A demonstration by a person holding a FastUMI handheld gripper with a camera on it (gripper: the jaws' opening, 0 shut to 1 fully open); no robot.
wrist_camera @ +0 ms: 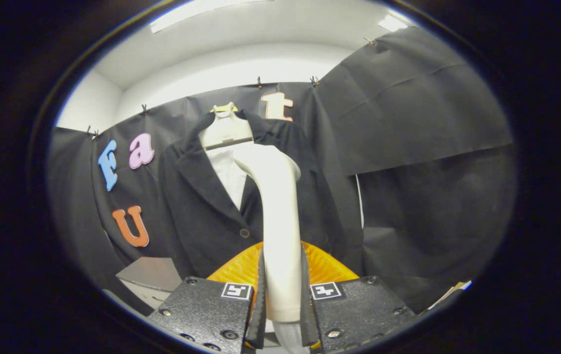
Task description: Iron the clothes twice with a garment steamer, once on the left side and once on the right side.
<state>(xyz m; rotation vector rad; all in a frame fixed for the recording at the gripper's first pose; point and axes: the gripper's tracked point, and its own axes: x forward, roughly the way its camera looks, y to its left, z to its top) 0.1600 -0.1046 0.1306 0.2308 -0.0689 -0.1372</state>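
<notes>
The tongs (282, 300) are right up close, and their two black fingers (202, 309) press on both sides of the white garment steamer (280, 231), so they are closed tight on its handle. Orange parts of the tongs fan out just behind the handle. The steamer stands up tall between the fingers, and its rounded head bends over at the top. Just beyond the steamer hangs a dark jacket (202, 211) on a pale hanger (225, 129), with a white shirt (229, 174) peeking out at the neck. The head of the steamer sits in front of the chest of the jacket, near the collar and a bit to the right-hand side of the opening. It is hard to tell if the head is touching the cloth or is only close to it. No steam can be seen. A small button (244, 233) shows lower down on the jacket front. A grey box (150, 278) sits low down, beside the jacket and ahead of the fingers. The steamer is already picked up and brought to the jacket, so that part is done. It looks like one stroke down a side is about to start or has just started. How many strokes are done cannot be told from here, so both sides may be left to do.
</notes>
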